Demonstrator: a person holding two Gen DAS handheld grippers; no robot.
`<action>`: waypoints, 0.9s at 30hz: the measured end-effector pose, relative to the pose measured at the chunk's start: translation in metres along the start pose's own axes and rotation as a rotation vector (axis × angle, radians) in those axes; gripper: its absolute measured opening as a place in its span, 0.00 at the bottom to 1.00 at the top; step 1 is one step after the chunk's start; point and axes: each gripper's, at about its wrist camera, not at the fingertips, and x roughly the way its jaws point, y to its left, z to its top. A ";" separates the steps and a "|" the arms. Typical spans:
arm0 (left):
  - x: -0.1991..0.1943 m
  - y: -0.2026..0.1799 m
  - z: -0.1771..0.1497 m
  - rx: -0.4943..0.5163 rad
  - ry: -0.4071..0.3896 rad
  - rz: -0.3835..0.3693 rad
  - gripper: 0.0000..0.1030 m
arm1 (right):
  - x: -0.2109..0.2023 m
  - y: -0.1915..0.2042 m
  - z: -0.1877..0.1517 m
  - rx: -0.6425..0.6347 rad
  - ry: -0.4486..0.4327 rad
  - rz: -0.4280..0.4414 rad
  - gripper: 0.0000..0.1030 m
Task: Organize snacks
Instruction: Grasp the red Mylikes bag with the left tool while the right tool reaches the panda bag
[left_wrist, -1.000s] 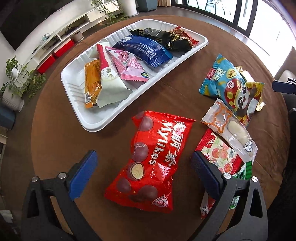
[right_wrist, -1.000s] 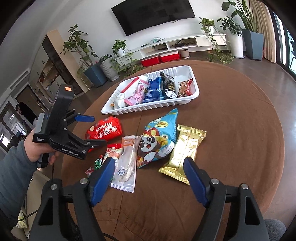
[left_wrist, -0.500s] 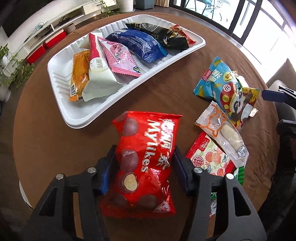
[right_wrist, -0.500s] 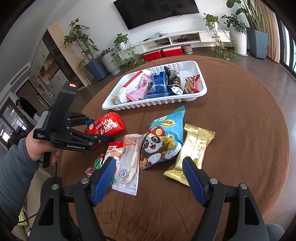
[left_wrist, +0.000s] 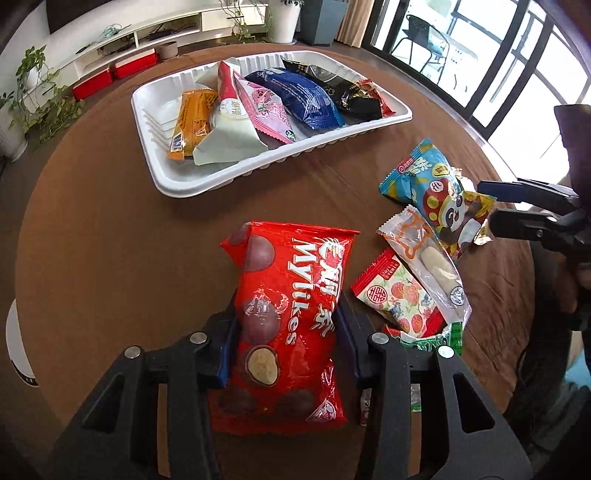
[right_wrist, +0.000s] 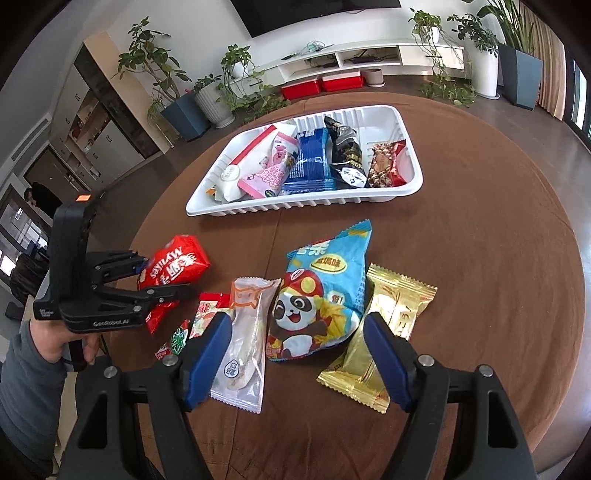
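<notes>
Two claws over loose snacks, left one closing on the red bag

Left claw (left_wrist: 286, 345): jaws closing, blue pads pressed against both sides of the red Mylikes bag (left_wrist: 288, 314), which pinches in at the waist. Bag lies on the brown tabletop (left_wrist: 110, 240), just short of the white tray (left_wrist: 192, 184); whether it is lifted clear of the cloth I cannot tell. Tray holds six packets side by side, orange at left through a red-and-brown one at right.

Right of the bag: a strawberry-print packet (left_wrist: 397, 299), with a clear packet (right_wrist: 245, 343) lying partly over it, then the blue panda bag (right_wrist: 321, 295) and the gold packet (right_wrist: 380, 332) under its right edge.

Right claw (right_wrist: 295, 362): jaws wide apart, gripping nothing, poised over the clear packet and panda bag.
</notes>
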 end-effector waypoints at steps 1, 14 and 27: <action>-0.003 0.001 -0.004 -0.020 -0.011 -0.007 0.40 | 0.002 -0.001 0.003 -0.002 0.009 -0.006 0.75; -0.021 0.001 -0.027 -0.136 -0.077 -0.063 0.40 | 0.041 -0.004 0.037 0.023 0.180 -0.028 0.73; -0.021 0.002 -0.029 -0.169 -0.097 -0.085 0.40 | 0.062 0.007 0.036 -0.081 0.264 -0.072 0.62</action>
